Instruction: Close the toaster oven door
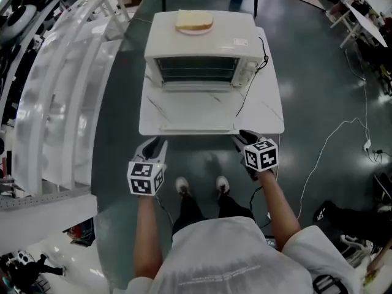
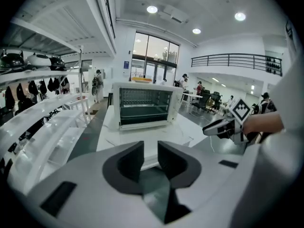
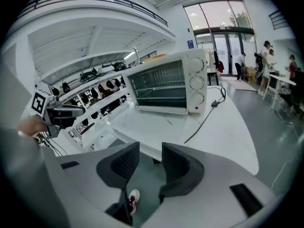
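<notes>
A white toaster oven (image 1: 199, 54) stands at the back of a white table (image 1: 269, 112). Its glass door (image 1: 197, 108) is dropped open flat toward me, with the handle at the table's near edge. My left gripper (image 1: 154, 147) hovers just short of the door's left front corner. My right gripper (image 1: 243, 138) is at the door's right front corner. Both hold nothing, their jaws a narrow gap apart. The left gripper view shows the oven (image 2: 145, 106) beyond the left gripper (image 2: 150, 158). The right gripper view shows the oven (image 3: 166, 87) beyond the right gripper (image 3: 151, 163).
A slice of bread (image 1: 194, 21) on a plate rests on top of the oven. The oven's black cord (image 1: 251, 90) runs across the table on the right. White shelving (image 1: 55, 103) lines the left side. Cables trail over the floor at right.
</notes>
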### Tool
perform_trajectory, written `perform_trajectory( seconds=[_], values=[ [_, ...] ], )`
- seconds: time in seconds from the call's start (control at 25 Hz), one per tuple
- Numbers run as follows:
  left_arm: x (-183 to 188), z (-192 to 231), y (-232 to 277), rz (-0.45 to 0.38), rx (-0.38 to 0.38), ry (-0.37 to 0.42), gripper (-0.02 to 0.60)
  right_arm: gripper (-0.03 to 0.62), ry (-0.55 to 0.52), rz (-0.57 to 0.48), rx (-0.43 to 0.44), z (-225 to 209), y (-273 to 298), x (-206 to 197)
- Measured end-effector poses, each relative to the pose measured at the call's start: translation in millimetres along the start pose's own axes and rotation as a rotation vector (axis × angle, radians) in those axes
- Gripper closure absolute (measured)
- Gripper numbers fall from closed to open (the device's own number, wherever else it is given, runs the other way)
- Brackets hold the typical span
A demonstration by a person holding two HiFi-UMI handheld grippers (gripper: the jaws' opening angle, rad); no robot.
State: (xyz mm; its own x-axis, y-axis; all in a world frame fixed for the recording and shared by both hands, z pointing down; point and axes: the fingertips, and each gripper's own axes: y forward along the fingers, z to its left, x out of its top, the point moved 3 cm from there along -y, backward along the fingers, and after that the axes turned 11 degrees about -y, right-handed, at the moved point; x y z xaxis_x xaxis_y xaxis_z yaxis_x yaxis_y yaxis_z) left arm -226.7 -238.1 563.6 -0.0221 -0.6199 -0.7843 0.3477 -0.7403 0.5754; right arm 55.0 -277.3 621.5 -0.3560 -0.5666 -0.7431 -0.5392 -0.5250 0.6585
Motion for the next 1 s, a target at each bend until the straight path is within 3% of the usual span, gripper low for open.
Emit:
perform_trajectory(
  seconds=[0.2,0.52,0.72,1.0],
  values=[
    [-15,27,19,0.066,-0.040,0.007,0.486,0.456,0.128,0.084,-0.027,-4,48,-37],
    [-21,50,38,0.107,-0.061,-0.012,0.492,0.456,0.287,0.097,-0.102,-23,89,-55],
    [-17,56,40,0.109,-0.073,-0.001,0.494,0.459,0.297,0.097,-0.124,-24,98,-58],
    [-4,57,36,0.096,-0.096,0.012,0.499,0.511,0.287,0.103,-0.183,-24,90,-52]
  ],
)
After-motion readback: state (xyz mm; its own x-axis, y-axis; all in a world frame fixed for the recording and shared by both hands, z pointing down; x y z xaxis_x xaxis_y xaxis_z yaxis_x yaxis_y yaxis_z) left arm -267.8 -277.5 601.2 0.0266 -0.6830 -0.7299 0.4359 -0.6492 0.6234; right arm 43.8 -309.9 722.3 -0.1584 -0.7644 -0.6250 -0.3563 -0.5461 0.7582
